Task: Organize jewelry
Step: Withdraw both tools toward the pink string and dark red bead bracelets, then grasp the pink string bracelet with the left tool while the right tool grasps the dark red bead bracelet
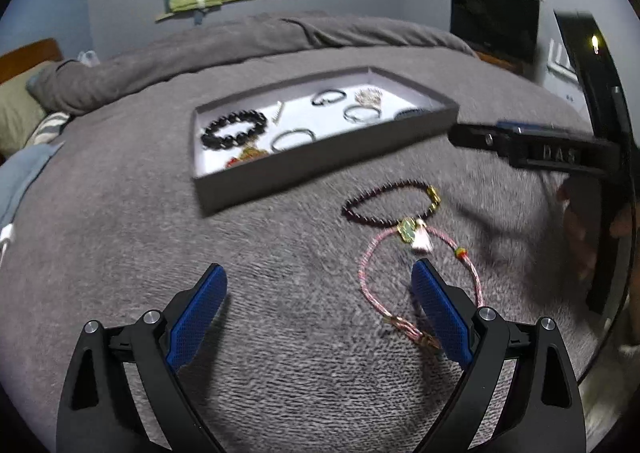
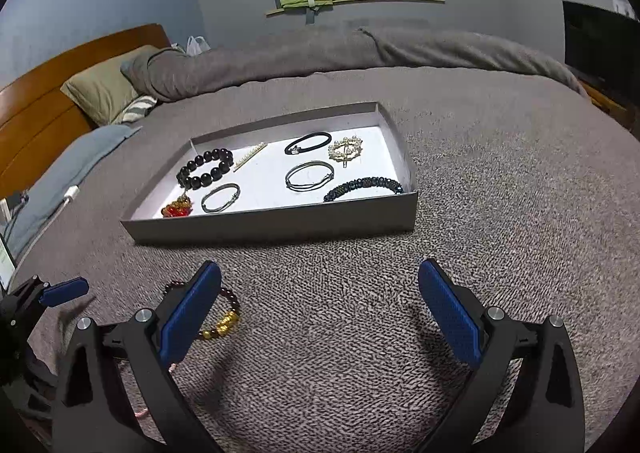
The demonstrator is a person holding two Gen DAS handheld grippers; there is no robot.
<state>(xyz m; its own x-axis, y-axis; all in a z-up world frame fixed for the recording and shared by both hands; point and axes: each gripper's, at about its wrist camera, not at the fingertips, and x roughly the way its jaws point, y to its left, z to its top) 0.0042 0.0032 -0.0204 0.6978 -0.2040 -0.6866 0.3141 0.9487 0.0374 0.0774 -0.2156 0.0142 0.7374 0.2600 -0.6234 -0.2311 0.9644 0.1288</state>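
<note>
A grey tray (image 1: pixel 280 177) with a white floor lies on the bed and holds several bracelets and hair pieces; it also shows in the right wrist view (image 2: pixel 280 223). On the blanket near it lie a dark red bead bracelet (image 1: pixel 384 219) with gold beads and a pink cord bracelet (image 1: pixel 366 285) with a green charm. My left gripper (image 1: pixel 320 273) is open and empty, its right finger over the pink bracelet. My right gripper (image 2: pixel 320 273) is open and empty over bare blanket; the dark red bracelet (image 2: pixel 230 317) lies behind its left finger.
The grey blanket (image 2: pixel 480 213) covers the bed. Pillows (image 2: pixel 104 93) and a wooden headboard (image 2: pixel 40 125) are at the left. A folded duvet (image 2: pixel 320 53) lies behind the tray. The right gripper's body (image 1: pixel 540 151) shows at the right in the left wrist view.
</note>
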